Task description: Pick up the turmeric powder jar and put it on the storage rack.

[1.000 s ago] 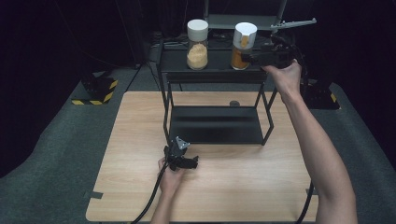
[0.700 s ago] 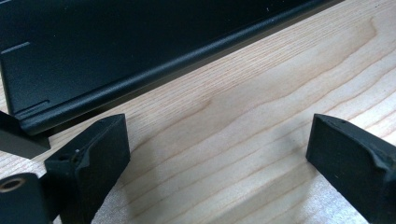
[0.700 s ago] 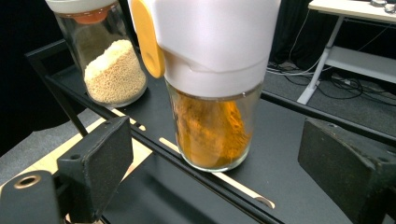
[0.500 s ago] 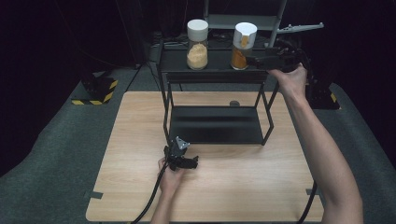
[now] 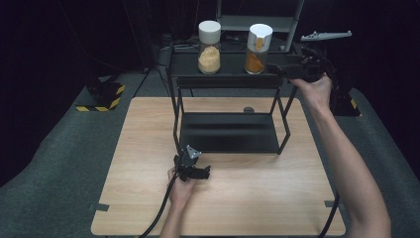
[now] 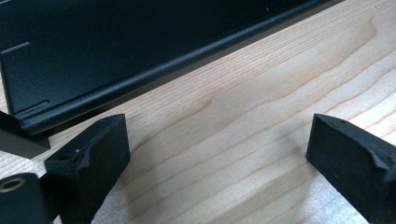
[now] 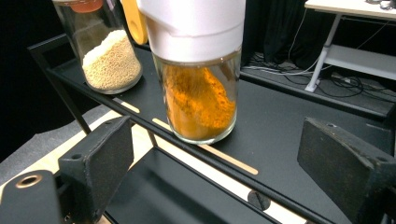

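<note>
Two glass jars with white lids stand on the top shelf of a black rack (image 5: 228, 79): one of pale grains (image 5: 209, 49), one of orange powder (image 5: 256, 52). My right gripper (image 5: 278, 70) is held at shelf height just right of the orange jar, pointing at it. In the right gripper view its jaws (image 7: 215, 144) are open, and the orange jar (image 7: 201, 93) stands a little ahead of them, untouched, with the grain jar (image 7: 109, 60) behind. My left gripper (image 5: 200, 173) rests low on the wooden table (image 5: 148, 148), jaws (image 6: 219, 135) open over bare wood.
The rack's lower shelf (image 5: 228, 131) lies just beyond my left gripper, its front edge (image 6: 140, 74) close. A small dark disc (image 5: 248, 109) sits on the table behind the rack. A yellow-black striped block (image 5: 101, 94) lies on the floor at left.
My right hand and gripper have drawn a little to the right and down, away from the orange jar. The left gripper has stayed where it was.
</note>
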